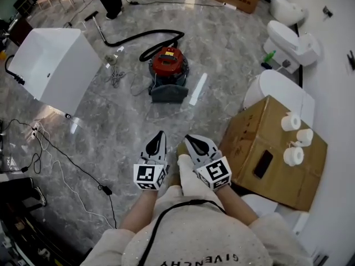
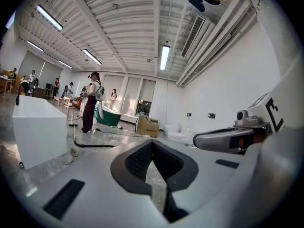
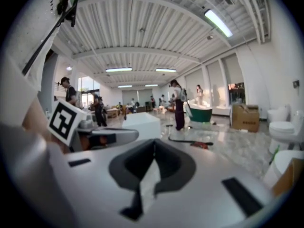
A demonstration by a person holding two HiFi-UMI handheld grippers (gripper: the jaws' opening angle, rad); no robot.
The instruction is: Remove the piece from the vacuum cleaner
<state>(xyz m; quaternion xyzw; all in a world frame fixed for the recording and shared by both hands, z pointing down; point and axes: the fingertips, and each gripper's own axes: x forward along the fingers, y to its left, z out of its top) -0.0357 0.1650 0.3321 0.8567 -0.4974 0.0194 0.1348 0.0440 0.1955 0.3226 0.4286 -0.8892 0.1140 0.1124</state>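
Note:
The vacuum cleaner (image 1: 167,61) has a red round body on a grey base and stands on the marble floor ahead of me. Its black hose (image 1: 145,36) curls off to the left, toward a person's legs. My left gripper (image 1: 160,134) and right gripper (image 1: 188,138) are held side by side close to my body. Both point toward the vacuum and are well short of it. Both are shut with nothing between the jaws. The left gripper view shows its shut jaws (image 2: 152,142) and the hose (image 2: 92,146) on the floor. In the right gripper view the shut jaws (image 3: 154,144) point left of the small red vacuum (image 3: 203,145).
A white box-shaped tub (image 1: 55,65) stands at the left, with cables (image 1: 61,159) trailing on the floor below it. A cardboard box (image 1: 260,143) with paper rolls on it is close on my right. White toilets (image 1: 291,40) line the right wall. A white strip (image 1: 198,88) lies beside the vacuum.

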